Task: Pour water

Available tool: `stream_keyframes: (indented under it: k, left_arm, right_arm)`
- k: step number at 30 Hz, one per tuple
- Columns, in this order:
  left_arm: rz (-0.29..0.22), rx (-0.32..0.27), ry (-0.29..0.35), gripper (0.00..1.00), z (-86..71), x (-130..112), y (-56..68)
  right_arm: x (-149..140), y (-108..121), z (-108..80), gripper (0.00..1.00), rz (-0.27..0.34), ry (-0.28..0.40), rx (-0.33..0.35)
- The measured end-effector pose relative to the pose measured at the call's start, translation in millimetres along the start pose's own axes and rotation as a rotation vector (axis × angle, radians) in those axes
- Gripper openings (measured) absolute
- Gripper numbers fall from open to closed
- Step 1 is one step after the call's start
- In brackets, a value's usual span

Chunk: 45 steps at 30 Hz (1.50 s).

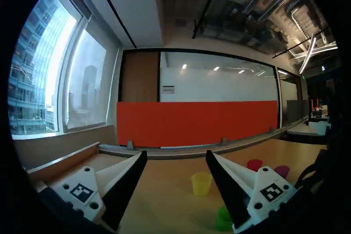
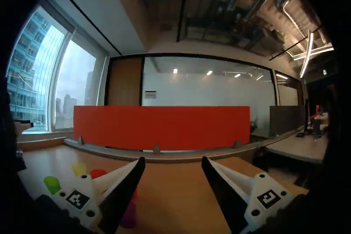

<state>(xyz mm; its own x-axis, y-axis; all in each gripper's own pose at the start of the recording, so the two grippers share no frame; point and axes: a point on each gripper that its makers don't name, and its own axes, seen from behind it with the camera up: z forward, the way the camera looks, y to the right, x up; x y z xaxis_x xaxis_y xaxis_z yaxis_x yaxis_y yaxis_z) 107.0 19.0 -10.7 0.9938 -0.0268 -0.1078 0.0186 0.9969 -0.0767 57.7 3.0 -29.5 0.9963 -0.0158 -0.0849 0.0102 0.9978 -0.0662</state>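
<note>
Yellow cup (image 1: 201,183), green cup (image 1: 223,218), red cup (image 1: 254,164) and purple cup (image 1: 281,171) all stand the right way up on the wooden worktop (image 1: 166,199), on the near side of the orange screen (image 1: 197,122). They are small, bright plastic cups and none of them touch. I cannot tell if any has water in it. In the left gripper view the red one is nearest the orange screen, the purple one is just beside it, the yellow one is farther out, and the green one is farthest from the screen, half hidden behind a white finger. The left gripper (image 1: 175,153) hangs a little above the worktop and points at the orange screen, tipped slightly to one side. Its jaws are wide apart and hold nothing. The right gripper (image 2: 173,159) also floats over the worktop and points at the orange screen, held level. Its jaws are spread wide too, with nothing between them. In the right gripper view the same cups sit off to the side of the orange screen, by the left finger.
</note>
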Motion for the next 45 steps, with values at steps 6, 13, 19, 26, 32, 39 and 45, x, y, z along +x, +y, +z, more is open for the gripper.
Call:
stream_keyframes:
  k: [6, 13, 19, 26, 32, 39, 45]
  left_arm:
    - [0.003, 0.033, -0.008, 1.00, -1.3, -14.9, -7.3]
    - [0.042, 0.062, -0.017, 1.00, -5.5, -37.0, -13.3]
    - [0.031, 0.061, -0.030, 1.00, -4.3, -59.8, -11.8]
    - [-0.019, 0.068, -0.053, 1.00, -4.5, -86.9, -16.6]
    - [-0.029, 0.063, -0.067, 1.00, -3.9, -100.5, -14.6]
    - [-0.012, 0.068, -0.072, 1.00, -5.8, -108.3, -15.2]
    - [-0.002, 0.074, -0.074, 1.00, -4.5, -112.1, -16.5]
  right_arm:
    - [-5.0, 7.9, -3.2, 1.00, 0.023, -0.004, -0.023]
    - [-10.1, 12.4, -8.1, 1.00, 0.029, -0.010, -0.039]
    - [-17.4, 14.5, -9.6, 1.00, 0.021, -0.026, -0.054]
    - [-20.2, 14.1, -9.8, 1.00, 0.021, -0.029, -0.067]
    - [-24.9, 12.1, -8.4, 1.00, 0.031, -0.042, -0.068]
    - [-27.6, 12.5, -6.9, 1.00, 0.026, -0.048, -0.073]
    - [-27.1, 13.5, -6.7, 1.00, 0.034, -0.050, -0.076]
